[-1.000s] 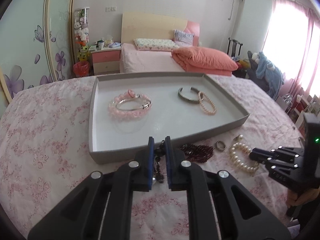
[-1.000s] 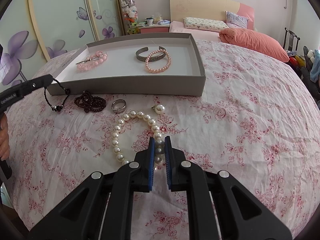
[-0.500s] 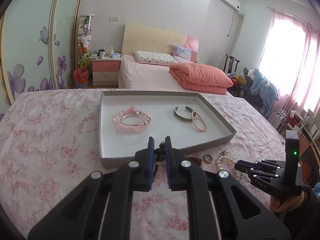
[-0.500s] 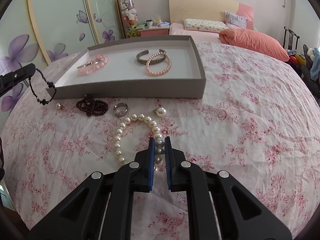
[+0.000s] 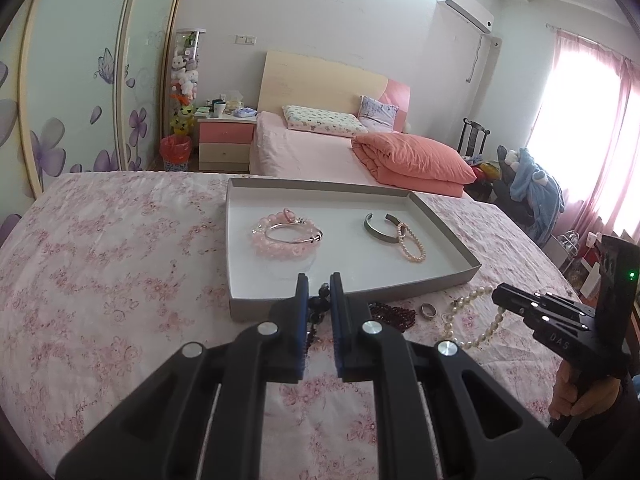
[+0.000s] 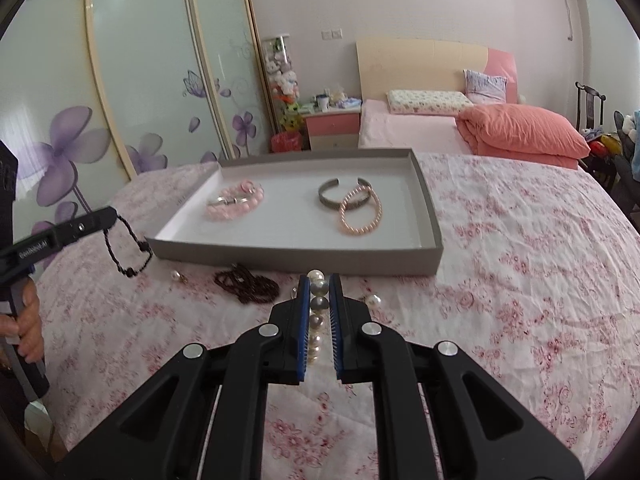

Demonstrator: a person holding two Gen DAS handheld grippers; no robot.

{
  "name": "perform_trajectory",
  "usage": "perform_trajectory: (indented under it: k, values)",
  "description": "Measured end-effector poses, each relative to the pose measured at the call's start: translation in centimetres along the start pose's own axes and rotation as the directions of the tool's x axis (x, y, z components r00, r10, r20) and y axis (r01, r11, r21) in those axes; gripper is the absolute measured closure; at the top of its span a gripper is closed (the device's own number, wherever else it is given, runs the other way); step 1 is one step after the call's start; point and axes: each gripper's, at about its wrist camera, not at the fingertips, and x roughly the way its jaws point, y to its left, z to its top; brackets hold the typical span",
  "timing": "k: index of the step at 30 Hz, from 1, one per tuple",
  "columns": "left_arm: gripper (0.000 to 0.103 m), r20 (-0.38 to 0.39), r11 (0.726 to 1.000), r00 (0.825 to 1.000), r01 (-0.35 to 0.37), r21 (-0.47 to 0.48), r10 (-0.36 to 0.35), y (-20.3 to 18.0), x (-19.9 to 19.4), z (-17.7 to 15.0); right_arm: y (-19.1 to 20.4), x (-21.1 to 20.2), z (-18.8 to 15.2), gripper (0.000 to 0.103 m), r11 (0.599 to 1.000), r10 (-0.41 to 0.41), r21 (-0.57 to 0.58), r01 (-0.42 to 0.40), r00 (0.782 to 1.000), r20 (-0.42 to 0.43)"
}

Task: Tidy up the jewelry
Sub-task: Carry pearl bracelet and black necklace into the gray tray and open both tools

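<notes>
My left tongs [image 5: 319,292] clamp a black beaded bracelet [image 6: 127,249]; my right tongs [image 6: 319,294] clamp a white pearl necklace [image 5: 482,320]. The shallow grey tray [image 6: 304,253] lies just ahead of both, left nearer.

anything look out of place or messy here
Nothing is damaged or spilled. A few pieces lie loose on the floral cloth outside the grey tray: a dark red bead strand, a silver ring and single white pearls.
</notes>
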Motion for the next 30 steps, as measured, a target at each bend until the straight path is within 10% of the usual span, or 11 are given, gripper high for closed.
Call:
perform_trajectory:
  k: [30]
  values:
    - [0.092,0.207,0.990,0.971,-0.135,0.046,0.123,-3.6,-4.7,1.3,3.2,-6.0,3.9,0.092,0.999,0.024,-0.042,-0.011,0.946,0.323]
